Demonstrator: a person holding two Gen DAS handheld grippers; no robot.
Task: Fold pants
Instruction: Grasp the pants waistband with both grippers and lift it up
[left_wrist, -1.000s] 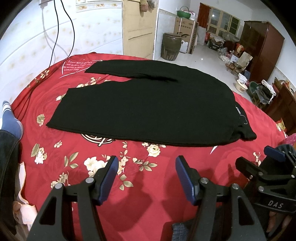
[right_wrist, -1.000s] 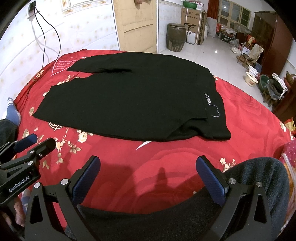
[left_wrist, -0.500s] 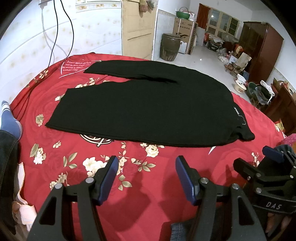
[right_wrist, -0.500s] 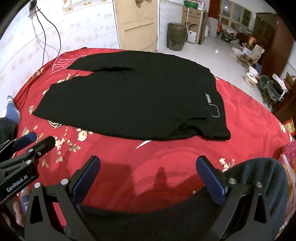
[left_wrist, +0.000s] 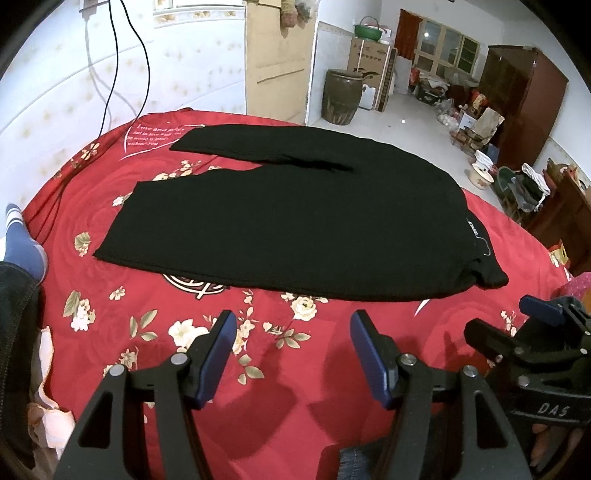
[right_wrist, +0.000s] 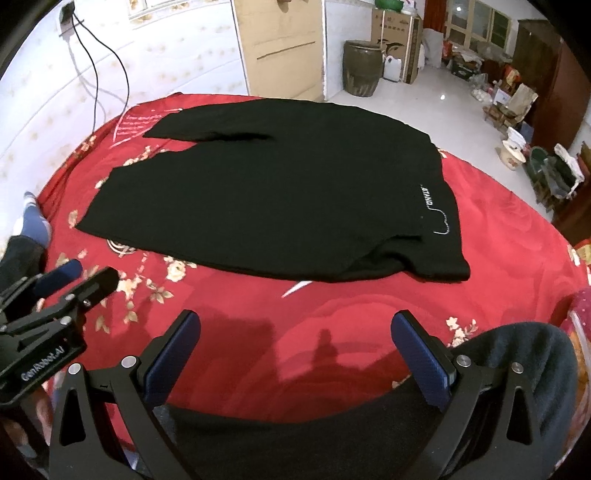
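Black pants lie flat on a red floral bedspread, legs pointing left, waistband with white lettering at the right; they also show in the right wrist view. My left gripper is open and empty, above the bedspread just short of the pants' near edge. My right gripper is open wide and empty, near the waistband corner. The right gripper also shows at the right in the left wrist view, and the left gripper shows at the left in the right wrist view.
A person's socked foot rests on the bed at the left, and a knee in dark fabric lies under the right gripper. Cables hang on the wall behind. A brown jar, boxes and a wardrobe stand on the floor beyond.
Both grippers have crept slightly forward and leftward toward the pants. The pants have not moved and both grippers stay open.
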